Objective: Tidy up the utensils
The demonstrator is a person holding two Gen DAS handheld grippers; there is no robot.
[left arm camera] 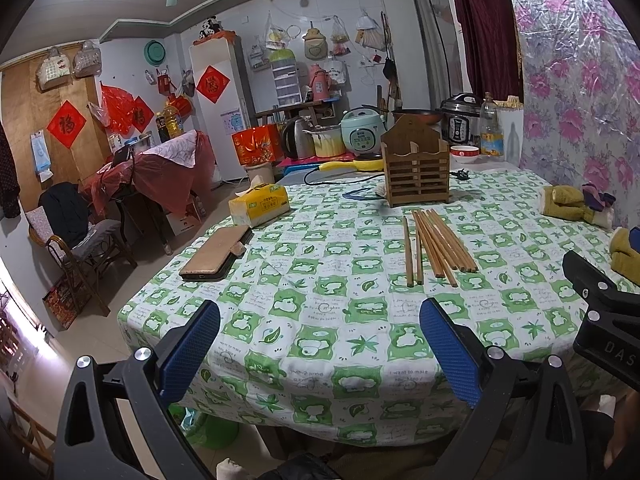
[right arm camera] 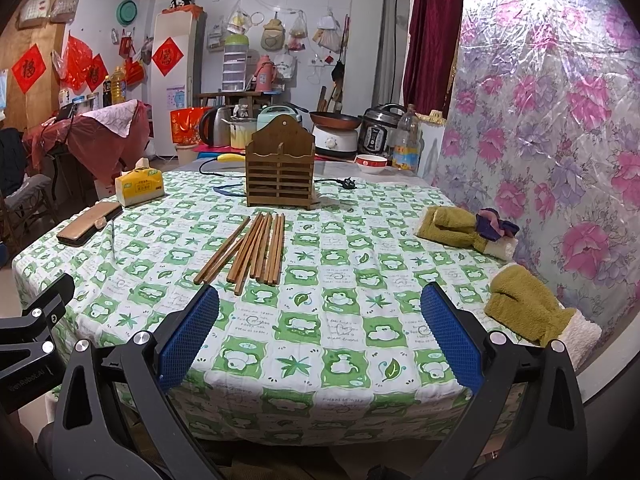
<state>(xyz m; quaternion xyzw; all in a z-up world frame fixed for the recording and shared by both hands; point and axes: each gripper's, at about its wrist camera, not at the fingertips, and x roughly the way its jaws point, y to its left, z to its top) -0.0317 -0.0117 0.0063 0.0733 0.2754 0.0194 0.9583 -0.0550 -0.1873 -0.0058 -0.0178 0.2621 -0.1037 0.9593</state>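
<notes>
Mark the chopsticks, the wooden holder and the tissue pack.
chopsticks (right arm camera: 256,246): right wrist view, middle of the bundle lying on the cloth.
wooden holder (right arm camera: 280,178): right wrist view, slatted front wall.
tissue pack (left arm camera: 260,204): left wrist view, yellow front face.

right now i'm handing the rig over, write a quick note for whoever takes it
Left gripper: open, empty, held near the table's front edge.
Right gripper: open, empty, also at the front edge.
Wooden chopsticks: a loose bundle lying flat on the green-patterned tablecloth, mid-table, none picked up.
Wooden chopstick holder: upright behind the bundle, nearer the far side; no chopsticks show in it.
Done: nothing yet.
Left: pick up the chopsticks and stand them in the holder.
</notes>
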